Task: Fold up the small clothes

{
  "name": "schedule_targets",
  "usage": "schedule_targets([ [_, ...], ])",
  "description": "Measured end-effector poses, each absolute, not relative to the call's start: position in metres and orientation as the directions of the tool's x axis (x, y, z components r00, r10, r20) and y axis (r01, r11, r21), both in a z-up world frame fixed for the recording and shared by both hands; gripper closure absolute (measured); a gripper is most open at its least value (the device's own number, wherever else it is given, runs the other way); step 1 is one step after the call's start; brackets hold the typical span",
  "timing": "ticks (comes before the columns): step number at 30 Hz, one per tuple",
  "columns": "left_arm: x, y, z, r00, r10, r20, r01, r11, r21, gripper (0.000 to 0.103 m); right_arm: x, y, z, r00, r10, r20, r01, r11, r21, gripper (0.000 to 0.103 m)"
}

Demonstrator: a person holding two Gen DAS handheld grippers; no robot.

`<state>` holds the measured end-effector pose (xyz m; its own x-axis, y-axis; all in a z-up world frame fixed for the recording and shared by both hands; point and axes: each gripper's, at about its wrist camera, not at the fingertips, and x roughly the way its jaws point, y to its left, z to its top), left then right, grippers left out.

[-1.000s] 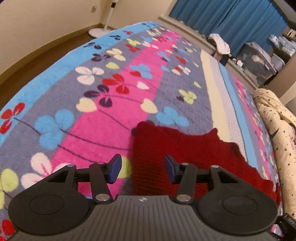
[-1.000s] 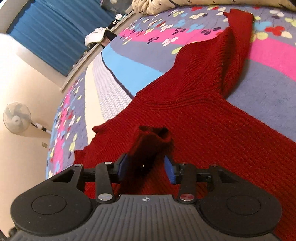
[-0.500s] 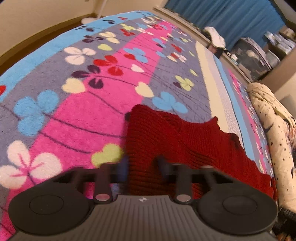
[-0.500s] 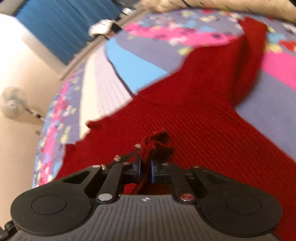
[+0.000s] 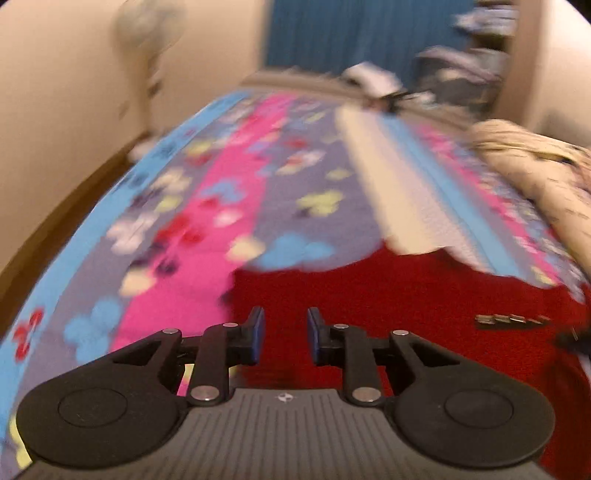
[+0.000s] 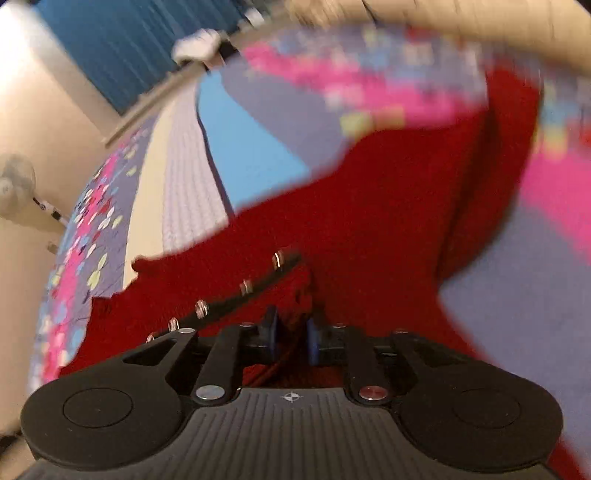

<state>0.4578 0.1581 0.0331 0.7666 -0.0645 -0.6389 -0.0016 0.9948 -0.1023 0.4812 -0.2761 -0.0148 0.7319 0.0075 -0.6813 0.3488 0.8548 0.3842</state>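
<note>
Whereas a second ago the right tool (image 6: 290,338) stood open around the red sweater (image 6: 369,229) on the bedspread (image 6: 243,147), a fold is now pinched and lifted, the left tool (image 5: 284,334) hanging open, empty, above the sweater's left edge.

One red sweater (image 5: 406,295) lies on one flowered blanket (image 5: 258,177). Two grippers work here, the left gripper (image 5: 284,334) and the right gripper (image 6: 291,334). One fan (image 6: 14,184) stands by.

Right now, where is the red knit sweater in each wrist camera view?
Left wrist: red knit sweater fills lower right, beyond the open left gripper.
Right wrist: it spans centre; right gripper pinches a fold.
Shared landmark: blue curtain.
</note>
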Motion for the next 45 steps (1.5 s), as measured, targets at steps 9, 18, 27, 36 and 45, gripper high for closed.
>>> schedule_targets([
  [9, 0.432, 0.111, -0.001, 0.685, -0.073, -0.725, 0.081, 0.996, -0.024, 0.074, 0.459, -0.299, -0.011, 0.703, 0.026, -0.710, 0.386, 0.825, 0.413, 0.076],
  [18, 0.378, 0.058, -0.015, 0.741, 0.002, -0.672, -0.003, 1.000, 0.000, 0.069, 0.438, -0.387, 0.017, 0.760, -0.175, -0.625, 0.481, 0.799, 0.361, 0.076],
  [27, 0.263, -0.002, -0.075, 0.859, 0.011, -0.511, 0.021, 0.998, 0.056, 0.068, 0.477, -0.465, -0.002, 0.702, -0.379, -0.603, 0.578, 0.798, 0.170, 0.055],
  [36, 0.255, -0.003, -0.084, 0.867, 0.014, -0.498, 0.028, 0.997, 0.078, 0.068, 0.494, -0.471, -0.037, 0.637, -0.432, -0.639, 0.606, 0.793, 0.068, 0.092],
  [45, 0.252, 0.002, -0.085, 0.874, 0.008, -0.487, 0.026, 0.998, 0.064, 0.068, 0.404, -0.496, -0.054, 0.614, -0.328, -0.718, 0.732, 0.577, 0.362, 0.086],
])
